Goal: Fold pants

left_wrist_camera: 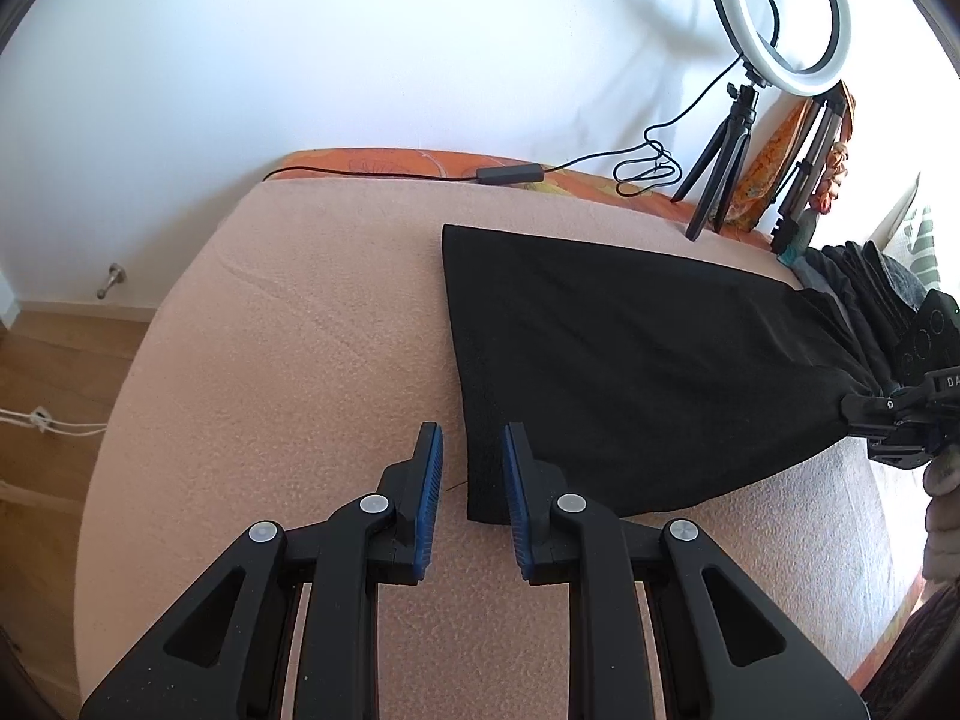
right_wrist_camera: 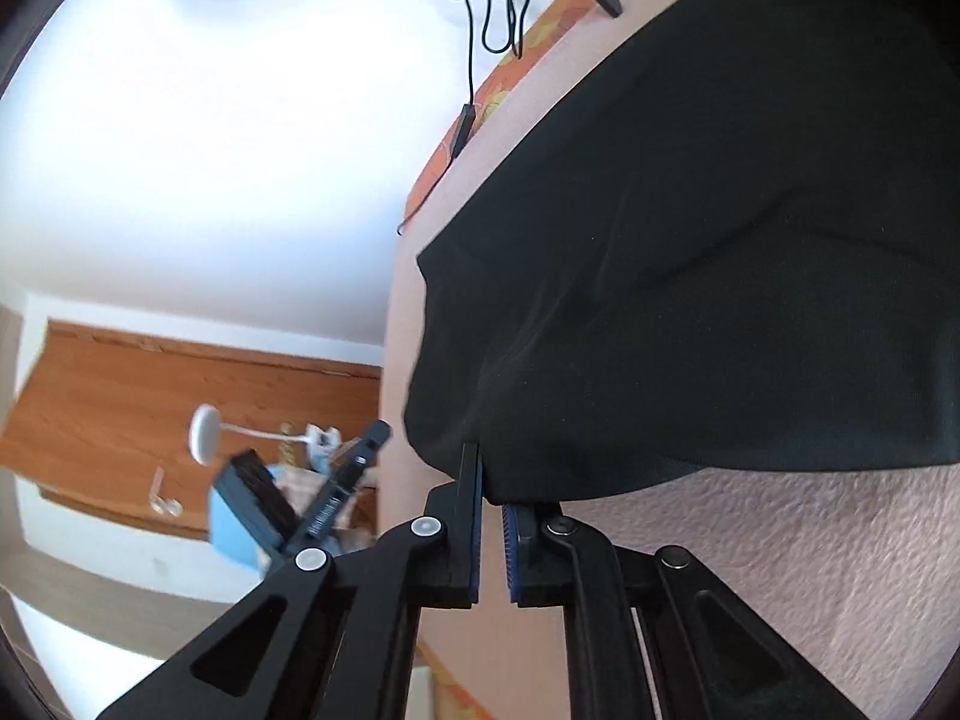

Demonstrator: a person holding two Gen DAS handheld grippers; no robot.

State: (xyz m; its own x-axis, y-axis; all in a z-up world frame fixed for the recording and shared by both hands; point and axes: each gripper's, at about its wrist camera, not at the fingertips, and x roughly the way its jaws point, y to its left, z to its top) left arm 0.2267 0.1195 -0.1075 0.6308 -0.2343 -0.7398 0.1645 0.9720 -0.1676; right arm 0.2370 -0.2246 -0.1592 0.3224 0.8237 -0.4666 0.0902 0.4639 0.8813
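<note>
Black pants (left_wrist_camera: 630,360) lie on a pink blanket (left_wrist_camera: 288,360) over a bed. My left gripper (left_wrist_camera: 473,450) is open, its blue-padded jaws on either side of the near left corner of the pants, low over the blanket. My right gripper (right_wrist_camera: 489,480) is shut on a bunched edge of the pants (right_wrist_camera: 690,270) and holds it lifted off the blanket (right_wrist_camera: 810,552). The right gripper also shows in the left wrist view (left_wrist_camera: 888,414), at the far right end of the pants, where the cloth gathers into it.
A ring light on a small tripod (left_wrist_camera: 774,18) stands at the back of the bed with its cable and controller (left_wrist_camera: 510,174). A pile of dark clothes (left_wrist_camera: 864,282) lies at the right. The bed's left edge drops to a wooden floor (left_wrist_camera: 54,360).
</note>
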